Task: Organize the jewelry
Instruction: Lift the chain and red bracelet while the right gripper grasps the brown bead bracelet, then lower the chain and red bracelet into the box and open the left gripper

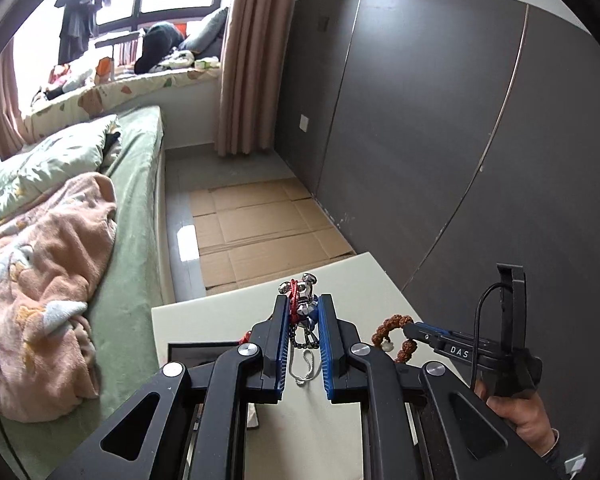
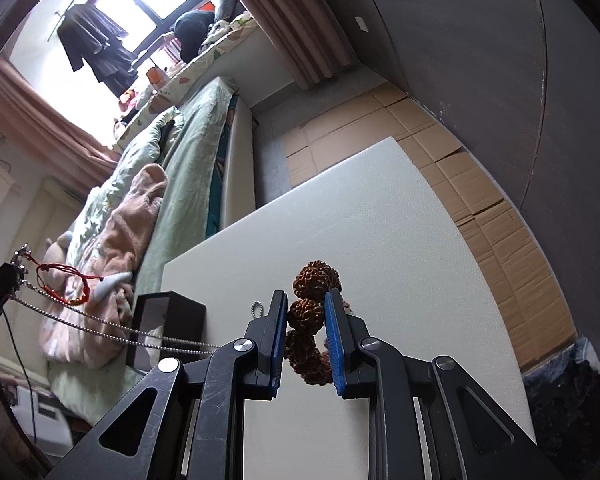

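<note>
My left gripper point(image 1: 303, 305) is shut on a bunch of jewelry point(image 1: 300, 300): a silver pendant, a red cord bracelet and a silver chain that hangs down between the fingers. It is held above the white table point(image 1: 220, 320). My right gripper point(image 2: 306, 310) is shut on a brown seed-bead bracelet point(image 2: 310, 312), held above the table. It shows in the left wrist view point(image 1: 410, 330) with the bracelet point(image 1: 388, 330) hanging from it. In the right wrist view the left gripper point(image 2: 12, 268) is at far left with the red cord point(image 2: 66, 280) and chains point(image 2: 112, 330) trailing.
A black open box point(image 2: 168, 324) stands on the table's left side, also seen behind my left gripper point(image 1: 196, 354). A bed with a green sheet point(image 1: 136, 216) and pink blanket lies to the left. Flattened cardboard point(image 1: 260, 224) covers the floor beyond the table. A dark wall panel point(image 1: 460, 140) is on the right.
</note>
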`<control>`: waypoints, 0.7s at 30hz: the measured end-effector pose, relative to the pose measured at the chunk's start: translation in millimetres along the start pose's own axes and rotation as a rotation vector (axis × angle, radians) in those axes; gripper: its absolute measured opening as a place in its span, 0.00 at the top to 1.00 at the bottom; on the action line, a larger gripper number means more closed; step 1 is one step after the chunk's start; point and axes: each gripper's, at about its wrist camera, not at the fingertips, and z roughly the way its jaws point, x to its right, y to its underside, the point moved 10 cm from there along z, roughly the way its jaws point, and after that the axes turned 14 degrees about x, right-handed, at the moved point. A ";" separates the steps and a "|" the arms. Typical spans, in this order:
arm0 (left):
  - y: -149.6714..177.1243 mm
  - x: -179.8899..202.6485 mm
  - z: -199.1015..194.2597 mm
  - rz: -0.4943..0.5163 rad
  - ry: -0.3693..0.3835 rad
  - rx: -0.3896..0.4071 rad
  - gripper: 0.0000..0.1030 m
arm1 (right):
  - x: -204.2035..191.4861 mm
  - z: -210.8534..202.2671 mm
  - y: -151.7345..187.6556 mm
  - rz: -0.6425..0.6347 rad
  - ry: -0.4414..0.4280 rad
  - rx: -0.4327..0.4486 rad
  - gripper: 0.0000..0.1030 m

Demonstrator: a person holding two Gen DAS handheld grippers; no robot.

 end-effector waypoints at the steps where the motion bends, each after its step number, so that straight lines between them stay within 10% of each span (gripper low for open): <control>1: -6.8 -2.3 -5.4 0.005 -0.007 0.013 0.86 | -4.1 -1.8 -2.0 0.005 -0.014 0.010 0.80; 21: -109.0 -36.5 -77.3 0.084 -0.104 0.170 0.86 | -81.4 -22.9 -6.4 0.004 -0.257 0.099 0.80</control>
